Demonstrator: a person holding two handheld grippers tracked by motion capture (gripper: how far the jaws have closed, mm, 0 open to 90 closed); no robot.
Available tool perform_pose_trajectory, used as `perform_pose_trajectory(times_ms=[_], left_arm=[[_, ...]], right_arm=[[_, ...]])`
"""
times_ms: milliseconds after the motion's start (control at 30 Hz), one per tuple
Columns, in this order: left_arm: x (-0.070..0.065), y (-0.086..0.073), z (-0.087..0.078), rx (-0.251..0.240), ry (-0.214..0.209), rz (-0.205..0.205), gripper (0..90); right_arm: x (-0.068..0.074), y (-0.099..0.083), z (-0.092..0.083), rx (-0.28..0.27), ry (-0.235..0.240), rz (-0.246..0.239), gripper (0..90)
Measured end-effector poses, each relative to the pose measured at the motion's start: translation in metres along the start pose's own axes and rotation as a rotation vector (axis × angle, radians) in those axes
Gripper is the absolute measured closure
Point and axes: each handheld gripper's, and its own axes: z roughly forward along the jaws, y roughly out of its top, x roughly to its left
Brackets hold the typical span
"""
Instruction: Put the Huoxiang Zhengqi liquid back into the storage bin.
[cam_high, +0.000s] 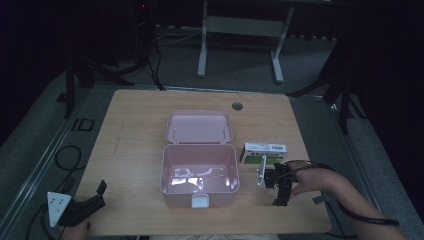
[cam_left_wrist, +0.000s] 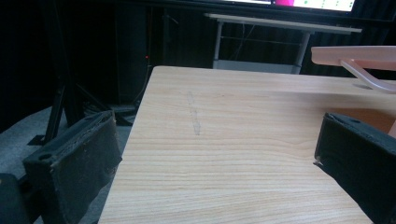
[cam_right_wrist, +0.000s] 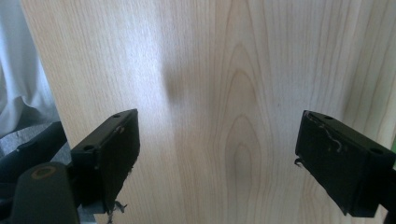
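A light wooden table (cam_high: 135, 150) stood in a dark room; both the left gripper (cam_high: 95, 197) at seven o'clock and the right gripper (cam_high: 281, 192) at four o'clock gaped, holding nothing.

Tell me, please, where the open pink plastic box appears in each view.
High view: the open pink plastic box sits mid-table, lid back.
Left gripper view: its pink lid juts in top right.
Right gripper view: not in it.
Shared landmark: the light wooden tabletop.
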Motion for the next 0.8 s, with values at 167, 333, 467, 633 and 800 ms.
perform_pose_trajectory(times_ms=[167, 333, 467, 633, 800], left_arm=[[0.000, 0.000, 0.000, 0.000, -0.001, 0.000, 0.2], [0.000, 0.000, 0.000, -0.002, -0.001, -0.001, 0.2], [0.000, 0.000, 0.000, -0.003, -0.002, -0.002, 0.2], [0.000, 0.000, 0.000, -0.003, -0.002, -0.002, 0.2], [0.000, 0.000, 0.000, -0.002, -0.002, -0.001, 0.2]], right_arm=[[-0.002, 0.010, -0.005, 0.002, 0.030, -0.025, 14.0], [-0.004, 0.016, -0.007, 0.006, 0.034, -0.035, 13.9], [-0.004, 0.019, -0.012, 0.009, 0.029, -0.044, 13.4], [-0.004, 0.020, -0.022, 0.005, 0.021, -0.053, 13.1], [-0.005, 0.019, -0.035, 0.001, 0.023, -0.059, 13.1]])
